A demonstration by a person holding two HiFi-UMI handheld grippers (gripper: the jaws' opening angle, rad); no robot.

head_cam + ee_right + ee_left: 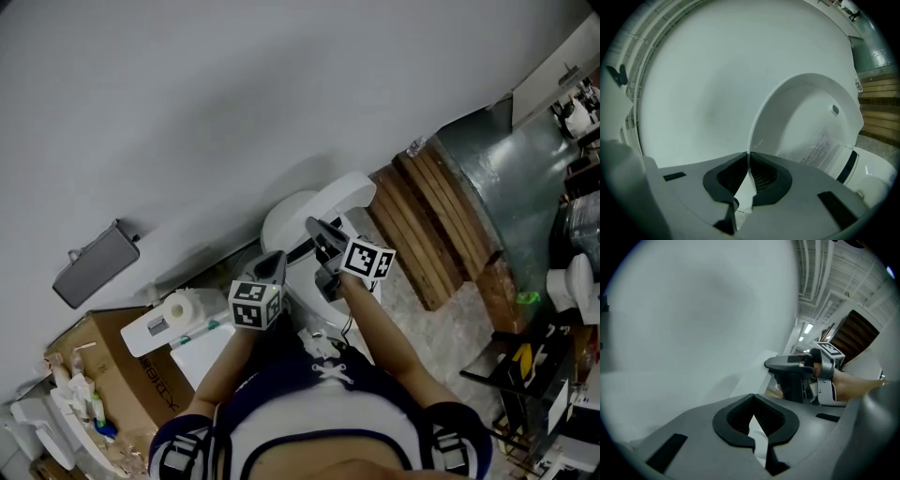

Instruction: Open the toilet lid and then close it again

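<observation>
The white toilet (pixel 286 225) stands against the wall. Its lid (pixel 349 192) is raised. In the right gripper view the lid's (pixel 811 117) inner side faces me, with a printed label and a small bumper. My right gripper (pixel 749 161) is shut on the lid's thin free rim, which runs straight into the jaws. In the head view the right gripper (pixel 315 228) reaches over the bowl. My left gripper (pixel 276 260) hovers beside it to the left, shut, with nothing between its jaws. The left gripper view shows the left gripper (pixel 757 423) and beyond it the right gripper (pixel 787 364) from the side.
A toilet paper roll (pixel 183 307) sits on a white stand left of the toilet. A cardboard box (pixel 122 375) with bottles is further left. Wooden planks (pixel 441 225) lie to the right. A grey box (pixel 94 264) hangs on the white wall.
</observation>
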